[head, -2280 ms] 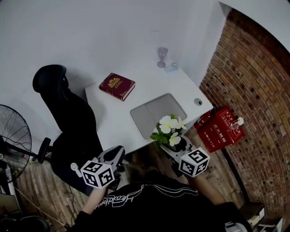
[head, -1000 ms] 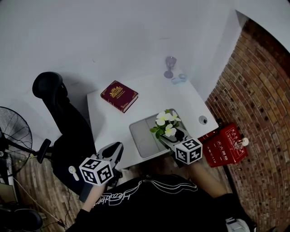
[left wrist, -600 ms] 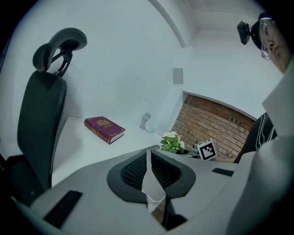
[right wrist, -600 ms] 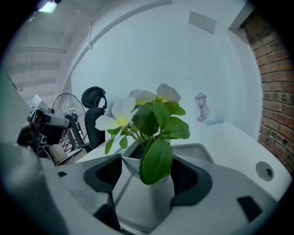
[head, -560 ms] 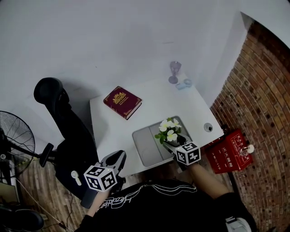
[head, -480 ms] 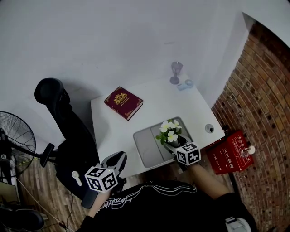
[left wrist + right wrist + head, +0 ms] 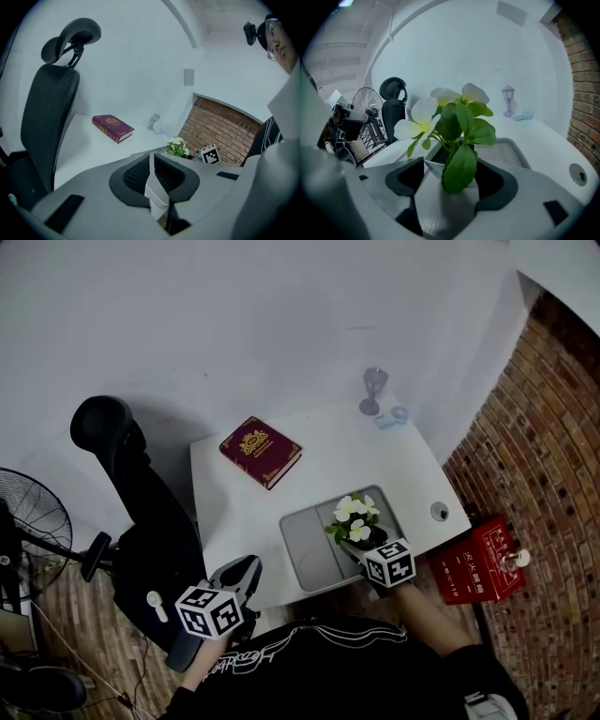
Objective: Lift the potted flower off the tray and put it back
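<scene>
The potted flower [image 7: 354, 519] has white blooms and green leaves in a white square pot [image 7: 440, 187]. My right gripper [image 7: 364, 542] is shut on that pot, with the pot wall filling the gap between its jaws [image 7: 452, 177]. It holds the pot low over the right half of the grey tray [image 7: 314, 554]. Whether the pot's base touches the tray is hidden. My left gripper [image 7: 244, 568] hangs off the table's front left edge, jaws together with nothing between them [image 7: 151, 166].
A dark red book [image 7: 261, 451] lies at the table's back left. A small lantern ornament [image 7: 374, 390] and a little pale object [image 7: 394, 418] stand at the back right. A round grommet [image 7: 439, 512], a red box [image 7: 478, 559], an office chair [image 7: 122, 474] and a fan [image 7: 23, 512] surround the table.
My right gripper has carried the flower from the table's front edge in over the tray and lowered it. The left gripper has sunk a little beside the table.
</scene>
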Motion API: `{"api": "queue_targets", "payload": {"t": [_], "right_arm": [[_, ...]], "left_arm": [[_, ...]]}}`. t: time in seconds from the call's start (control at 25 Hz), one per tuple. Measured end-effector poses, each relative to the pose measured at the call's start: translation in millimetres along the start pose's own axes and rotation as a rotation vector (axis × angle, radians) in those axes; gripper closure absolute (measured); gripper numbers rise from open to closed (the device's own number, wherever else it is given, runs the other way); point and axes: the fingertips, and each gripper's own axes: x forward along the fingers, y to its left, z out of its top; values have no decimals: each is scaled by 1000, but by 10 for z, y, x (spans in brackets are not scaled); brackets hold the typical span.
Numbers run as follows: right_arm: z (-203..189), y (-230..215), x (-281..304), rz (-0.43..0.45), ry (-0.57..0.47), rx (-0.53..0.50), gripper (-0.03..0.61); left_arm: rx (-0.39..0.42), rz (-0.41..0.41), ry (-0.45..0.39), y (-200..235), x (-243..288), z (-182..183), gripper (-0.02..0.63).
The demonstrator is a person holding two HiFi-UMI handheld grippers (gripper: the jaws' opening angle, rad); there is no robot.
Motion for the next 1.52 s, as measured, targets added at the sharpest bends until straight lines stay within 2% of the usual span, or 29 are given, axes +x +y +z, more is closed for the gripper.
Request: {"api": "queue_targets", "payload": {"t": [0.2,0.36,0.52,0.68,0.8,0.96,1.08,1.16,1.36,1.52], "right_arm": [[-5,-6,-29,-10,-21,22,223],[31,37,-118,-23,-44,31,169],[-36,42,-323,-74,-52,41,161],[-64,166,-586,-93,-86,106,180],[3,404,-809,-62,-131,151,247],[189,957,-1105,60,-232,159,365],[296,1374,-1352,135,-302,140,478],[332,1590,-1511,166,-344,151,575],[262,2158,-1700,292,-372,171,577],[118,2483,-1760,323,-374,174,577]], "left_arm": [[0,-17,3,15,9,-4,561],[7,-30,2,68,-26,59,561],[36,-64,30,6,-115,74,561],[67,-80,56,5,-299,96,561],[77,-101,59,-41,-433,106,561],[98,-141,67,-150,-600,51,561],[93,-164,63,-210,-736,-19,561],[90,-182,64,-271,-826,-79,561],[100,-237,75,-421,-1063,-271,561],[97,-261,93,-455,-1241,-475,561]]}}
